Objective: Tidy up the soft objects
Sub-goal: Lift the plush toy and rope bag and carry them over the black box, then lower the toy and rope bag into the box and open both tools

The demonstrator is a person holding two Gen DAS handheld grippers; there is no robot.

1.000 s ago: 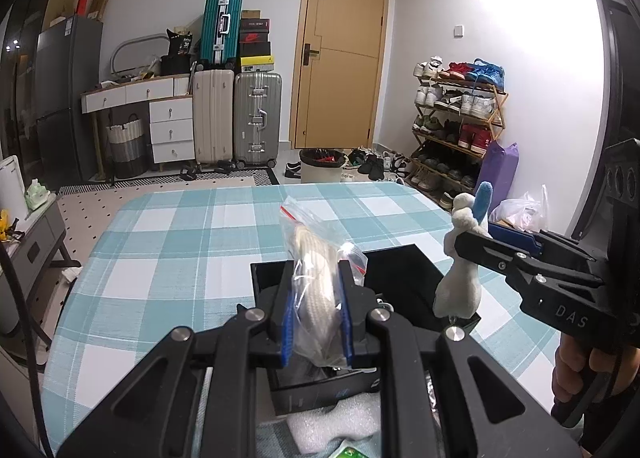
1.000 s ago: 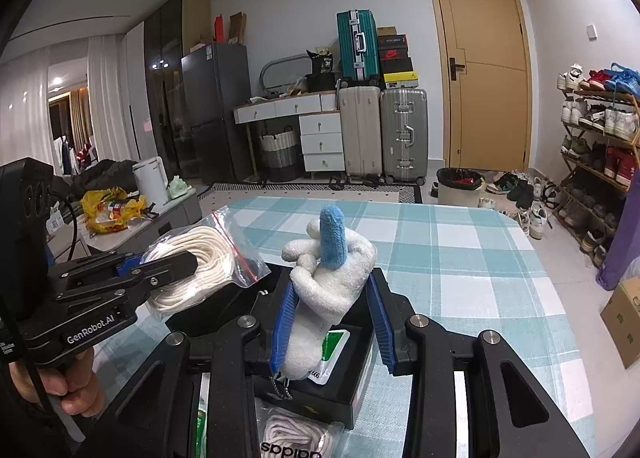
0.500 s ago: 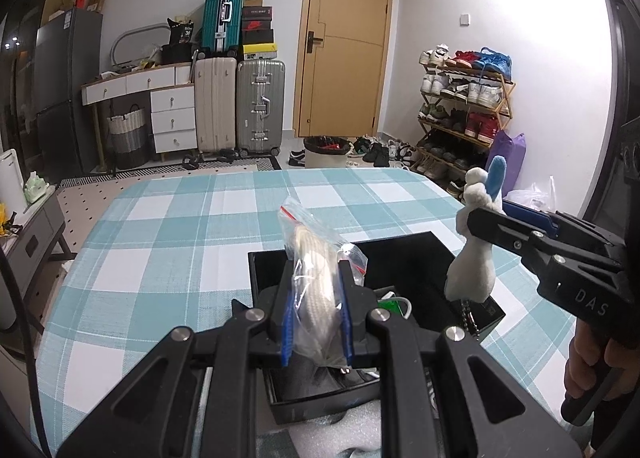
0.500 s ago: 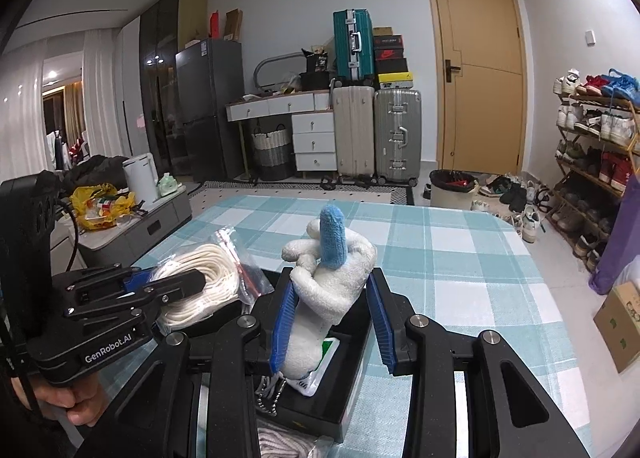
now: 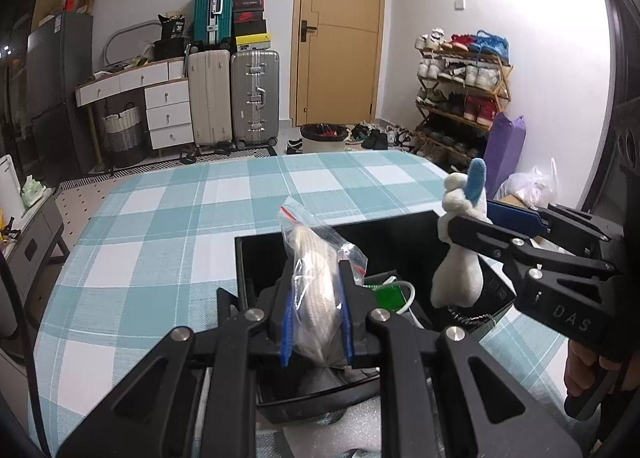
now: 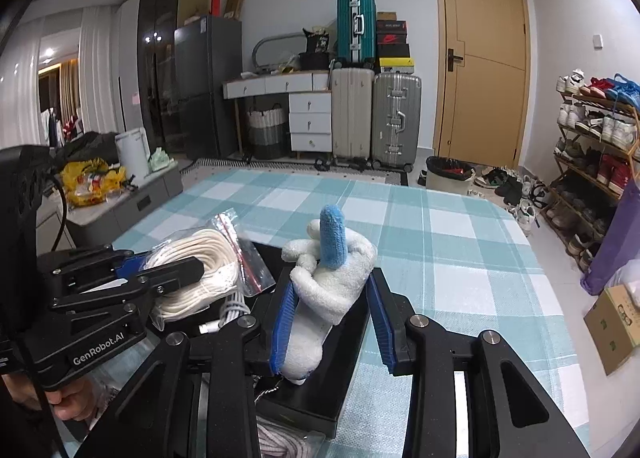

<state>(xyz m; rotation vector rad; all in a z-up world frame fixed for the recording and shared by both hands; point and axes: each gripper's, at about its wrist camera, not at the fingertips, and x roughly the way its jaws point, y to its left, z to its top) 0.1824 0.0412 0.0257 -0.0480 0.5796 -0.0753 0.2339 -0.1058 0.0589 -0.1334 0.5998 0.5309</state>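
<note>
At lower centre of the left-wrist frame, my left gripper (image 5: 316,318) pinches the bagged cord (image 5: 316,298) above the black box (image 5: 256,258); my right gripper (image 6: 332,322) clamps the plush toy (image 6: 328,286) (right edge). Next, I judge: lower both, release inside.

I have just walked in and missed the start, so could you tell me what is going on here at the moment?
A person is sorting soft items at a table with a checked cloth, using two handheld grippers. The left gripper is shut on a zip bag of white cord, and the right gripper is shut on a white plush toy with a blue ear. Both are held above an open black box that already contains a few items.
</note>
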